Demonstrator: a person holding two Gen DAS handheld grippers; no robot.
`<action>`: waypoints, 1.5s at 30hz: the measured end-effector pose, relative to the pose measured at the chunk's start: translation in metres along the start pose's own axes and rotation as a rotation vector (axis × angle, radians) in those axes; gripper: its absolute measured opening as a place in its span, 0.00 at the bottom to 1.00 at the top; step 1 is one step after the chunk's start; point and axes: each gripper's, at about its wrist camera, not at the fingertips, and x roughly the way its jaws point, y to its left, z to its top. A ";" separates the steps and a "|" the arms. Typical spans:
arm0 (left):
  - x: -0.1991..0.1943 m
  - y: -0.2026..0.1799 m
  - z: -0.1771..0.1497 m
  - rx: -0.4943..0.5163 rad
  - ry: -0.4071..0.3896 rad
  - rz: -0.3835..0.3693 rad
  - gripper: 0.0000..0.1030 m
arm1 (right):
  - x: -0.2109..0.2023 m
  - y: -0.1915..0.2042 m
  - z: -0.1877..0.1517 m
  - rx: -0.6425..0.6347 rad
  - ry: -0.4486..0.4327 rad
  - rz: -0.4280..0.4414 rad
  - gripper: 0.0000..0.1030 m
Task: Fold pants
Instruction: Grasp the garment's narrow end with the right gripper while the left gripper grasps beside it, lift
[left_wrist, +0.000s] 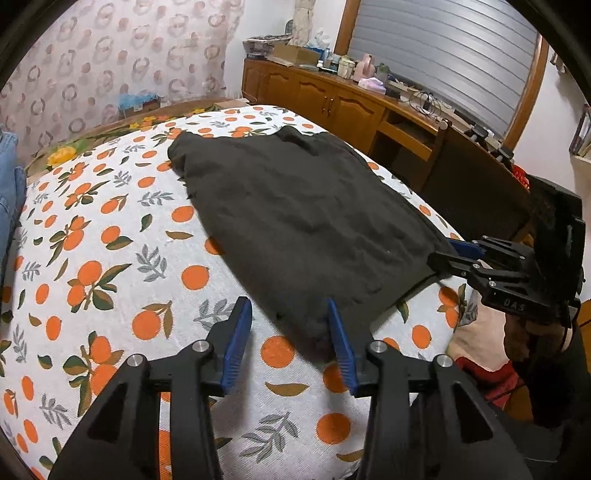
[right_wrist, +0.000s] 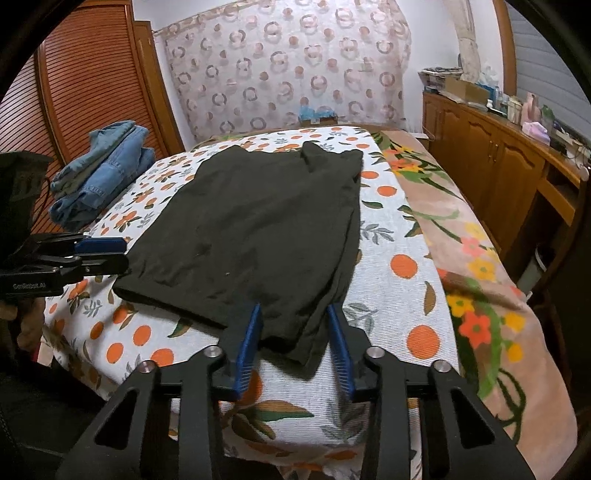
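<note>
With both near corners of the black pants (right_wrist: 255, 225) lined up, you look ready to grab for another fold: left gripper (left_wrist: 290, 332) and right gripper (right_wrist: 293, 332) gape, holding nothing. Soft, matte knit lies flat on the orange-print bedspread (right_wrist: 402, 295); pinch both layers, lift evenly.

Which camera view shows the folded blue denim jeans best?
The right wrist view: the stacked blue denim jeans lie whole beside the black pants. The left wrist view shows only a strip of denim at its left edge.
</note>
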 end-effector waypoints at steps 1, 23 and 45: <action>0.001 -0.001 0.000 0.003 0.001 0.001 0.43 | 0.000 0.000 0.000 0.001 -0.001 0.007 0.27; 0.010 -0.014 -0.009 -0.040 0.047 -0.091 0.33 | 0.002 0.000 -0.006 0.035 -0.035 0.061 0.12; -0.086 -0.002 0.030 -0.043 -0.226 -0.086 0.10 | -0.036 0.024 0.043 -0.014 -0.204 0.195 0.10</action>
